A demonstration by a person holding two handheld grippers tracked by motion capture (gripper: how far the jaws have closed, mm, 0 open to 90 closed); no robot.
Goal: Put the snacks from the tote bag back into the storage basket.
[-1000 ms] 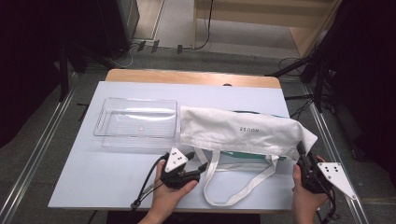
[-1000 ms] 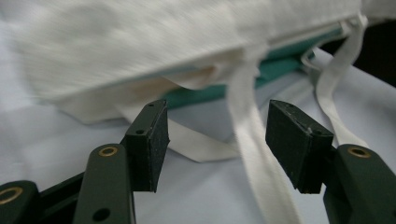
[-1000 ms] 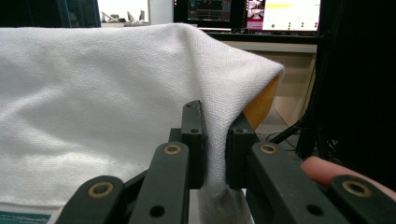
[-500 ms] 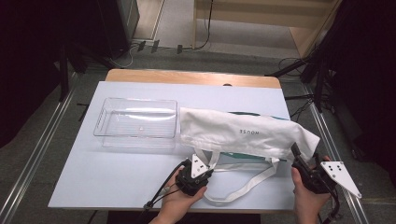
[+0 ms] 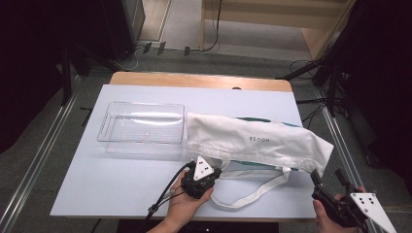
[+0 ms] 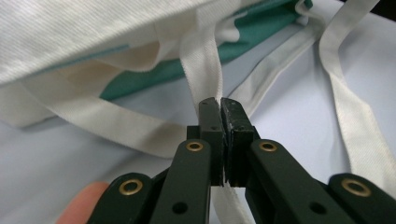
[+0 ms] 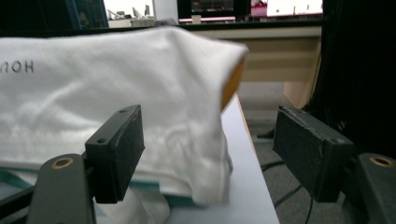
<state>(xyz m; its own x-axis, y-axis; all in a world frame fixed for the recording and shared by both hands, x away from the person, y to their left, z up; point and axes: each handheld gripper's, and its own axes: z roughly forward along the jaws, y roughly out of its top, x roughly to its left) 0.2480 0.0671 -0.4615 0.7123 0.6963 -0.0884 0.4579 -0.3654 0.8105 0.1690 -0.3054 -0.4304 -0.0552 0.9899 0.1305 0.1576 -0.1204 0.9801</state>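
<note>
A white cloth tote bag (image 5: 257, 141) printed with dark letters lies across the right half of the table, over something teal (image 5: 252, 165). Its looped strap (image 5: 252, 191) trails toward the front edge. My left gripper (image 5: 214, 169) sits at the bag's front left, and in the left gripper view it (image 6: 220, 105) is shut on the white strap (image 6: 201, 70), which runs between its pads. My right gripper (image 5: 328, 177) is off the bag's right corner; its jaws have just been opening. In the right gripper view it (image 7: 212, 144) stands wide, with the bag's corner (image 7: 187, 93) ahead, untouched.
A clear plastic bin (image 5: 143, 128) stands on the white table (image 5: 121, 194) left of the bag. The table's right edge (image 5: 311, 194) runs beside my right gripper. Floor rails, cables and dark stands surround the table.
My left gripper moved right to the strap and closed on it. My right gripper let go of the bag's right corner, opened and drew back toward the front edge.
</note>
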